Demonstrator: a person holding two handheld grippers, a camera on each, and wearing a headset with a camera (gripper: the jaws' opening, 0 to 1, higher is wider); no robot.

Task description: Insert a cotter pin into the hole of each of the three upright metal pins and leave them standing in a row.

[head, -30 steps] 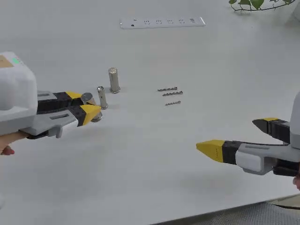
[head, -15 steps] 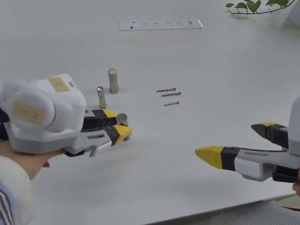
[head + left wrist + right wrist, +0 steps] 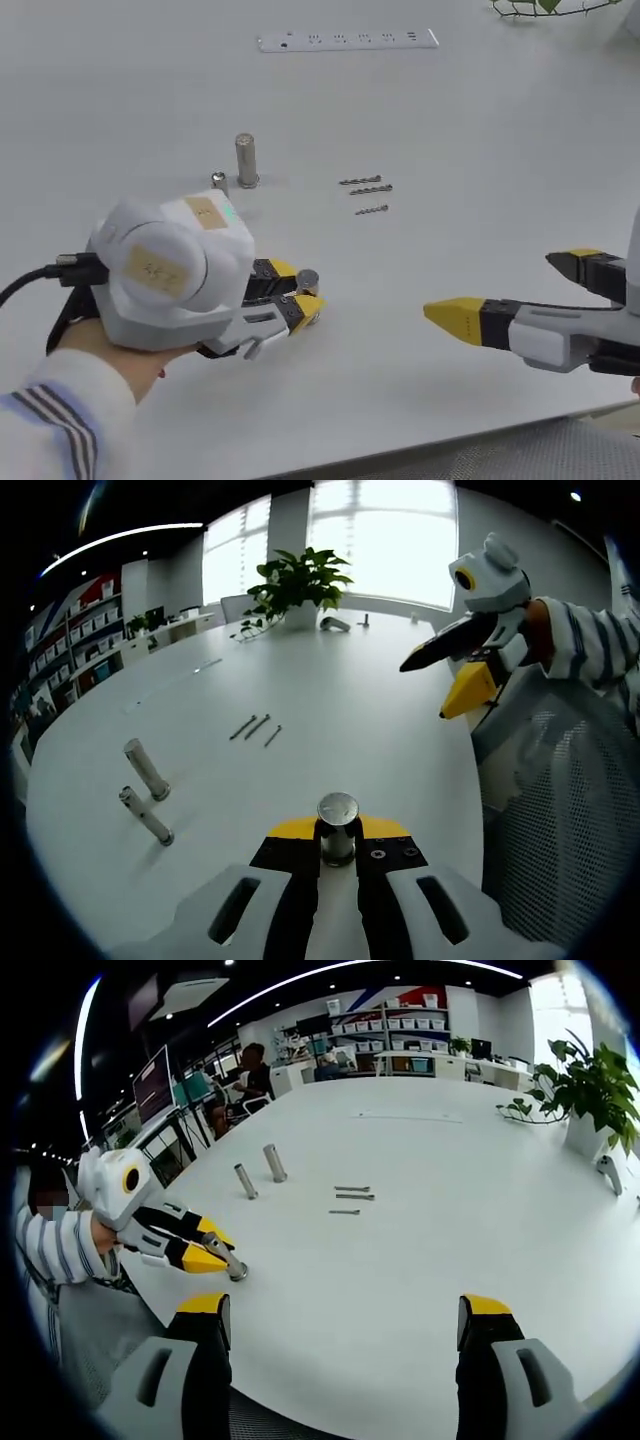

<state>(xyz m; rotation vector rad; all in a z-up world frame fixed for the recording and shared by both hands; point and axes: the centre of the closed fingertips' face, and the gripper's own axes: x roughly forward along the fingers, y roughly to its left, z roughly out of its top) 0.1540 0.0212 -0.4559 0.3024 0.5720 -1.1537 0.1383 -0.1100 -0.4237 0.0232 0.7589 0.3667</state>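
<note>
Bright windows (image 3: 390, 540) behind a potted plant (image 3: 300, 580), shelving (image 3: 400, 1028) beyond.

We hold the left tool (image 3: 303, 297) in our left hand (image 3: 120, 360), with a striped sleeve (image 3: 45, 430) at the wrist. The tool points to the right and a little away from us. Its jaws are closed on a metal pin (image 3: 338, 810), and the head of the pin rises above the yellow tips. The right tool (image 3: 500, 290) lies level and points to the left. Its jaws stand wide apart and empty.
</note>
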